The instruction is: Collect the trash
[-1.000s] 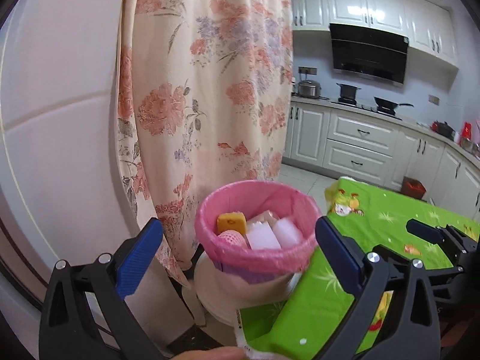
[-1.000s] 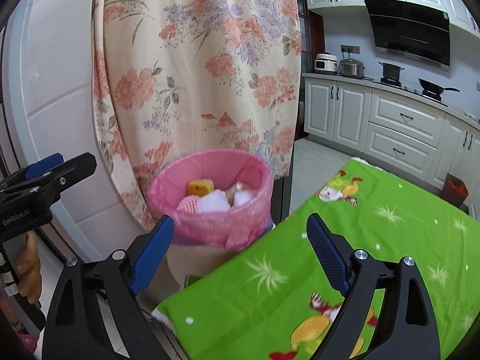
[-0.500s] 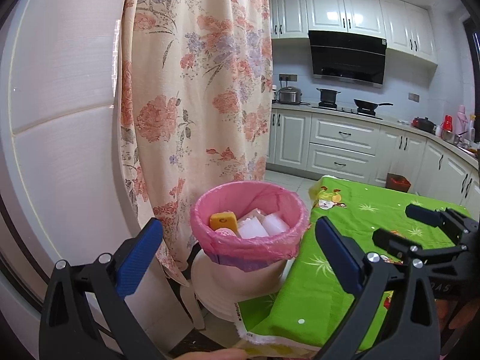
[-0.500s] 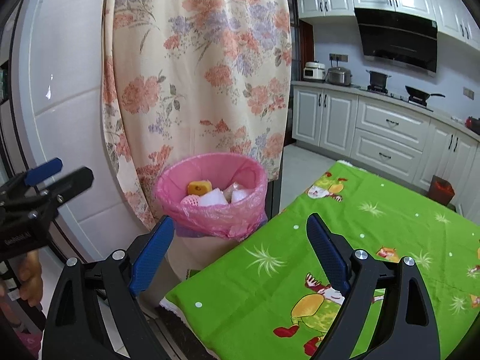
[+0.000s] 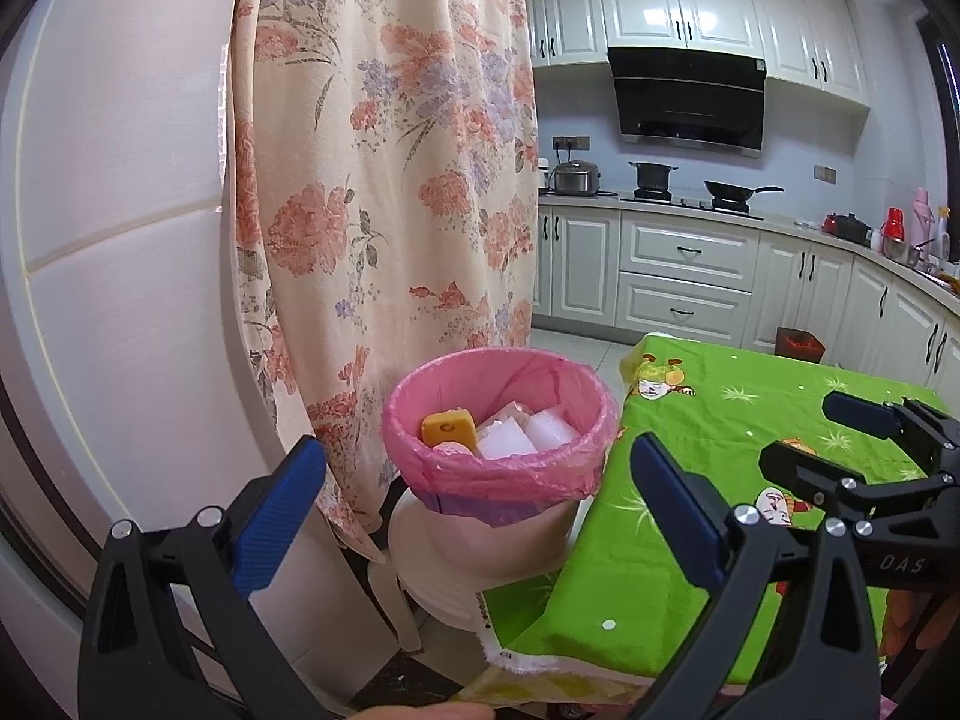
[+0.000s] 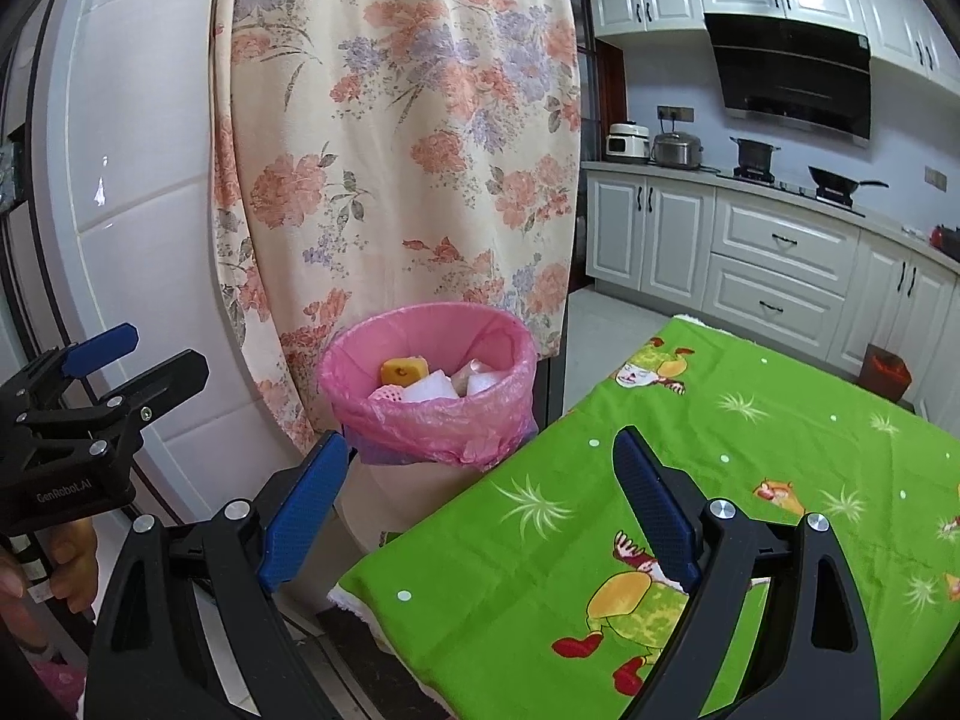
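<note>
A bin lined with a pink bag (image 5: 498, 480) (image 6: 432, 426) stands on a white stool at the corner of the green-clothed table (image 5: 720, 480) (image 6: 720, 468). Inside lie a yellow block (image 5: 447, 427) (image 6: 403, 369), white foam pieces (image 5: 528, 435) (image 6: 429, 387) and a pink netted item. My left gripper (image 5: 477, 450) is open and empty, a short way back from the bin. Also open and empty, my right gripper (image 6: 479, 441) hovers over the table's corner, right of the bin. Each gripper shows in the other's view: the right (image 5: 807, 438), the left (image 6: 156, 351).
A floral curtain (image 5: 384, 180) hangs just behind the bin, beside a white panelled wall (image 5: 120, 240). White kitchen cabinets (image 5: 684, 276), a hob with pots and a black hood fill the background. A small red bin (image 5: 798, 345) sits on the floor beyond the table.
Both grippers have drawn back and slightly up from the bin, which now looks smaller and farther off. Both stayed open and empty.
</note>
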`<state>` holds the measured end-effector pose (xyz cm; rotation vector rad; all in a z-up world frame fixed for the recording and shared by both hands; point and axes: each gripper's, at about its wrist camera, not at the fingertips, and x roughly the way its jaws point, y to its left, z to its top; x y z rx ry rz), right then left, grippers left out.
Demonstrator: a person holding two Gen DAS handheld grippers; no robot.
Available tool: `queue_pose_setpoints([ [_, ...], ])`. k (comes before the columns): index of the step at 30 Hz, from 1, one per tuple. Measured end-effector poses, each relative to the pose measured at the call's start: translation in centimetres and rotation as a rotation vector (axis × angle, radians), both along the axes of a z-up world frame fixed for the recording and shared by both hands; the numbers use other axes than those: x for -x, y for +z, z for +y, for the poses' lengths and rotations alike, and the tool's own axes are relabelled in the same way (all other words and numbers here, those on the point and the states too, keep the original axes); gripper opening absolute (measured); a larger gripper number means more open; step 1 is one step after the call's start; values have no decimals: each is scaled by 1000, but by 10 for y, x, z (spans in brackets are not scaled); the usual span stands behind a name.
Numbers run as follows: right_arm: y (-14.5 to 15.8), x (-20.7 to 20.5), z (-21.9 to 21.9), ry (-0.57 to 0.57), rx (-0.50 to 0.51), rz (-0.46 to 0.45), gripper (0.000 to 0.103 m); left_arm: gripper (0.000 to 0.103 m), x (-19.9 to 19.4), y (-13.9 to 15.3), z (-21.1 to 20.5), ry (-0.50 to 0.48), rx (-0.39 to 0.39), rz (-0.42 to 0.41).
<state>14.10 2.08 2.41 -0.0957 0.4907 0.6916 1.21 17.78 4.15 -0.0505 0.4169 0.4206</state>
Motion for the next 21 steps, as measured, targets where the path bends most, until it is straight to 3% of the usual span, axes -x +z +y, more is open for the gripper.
queue_pose_setpoints([
  [21, -12, 9, -17, -34, -26, -26, 84, 98, 5, -12, -15, -12, -6, -27],
])
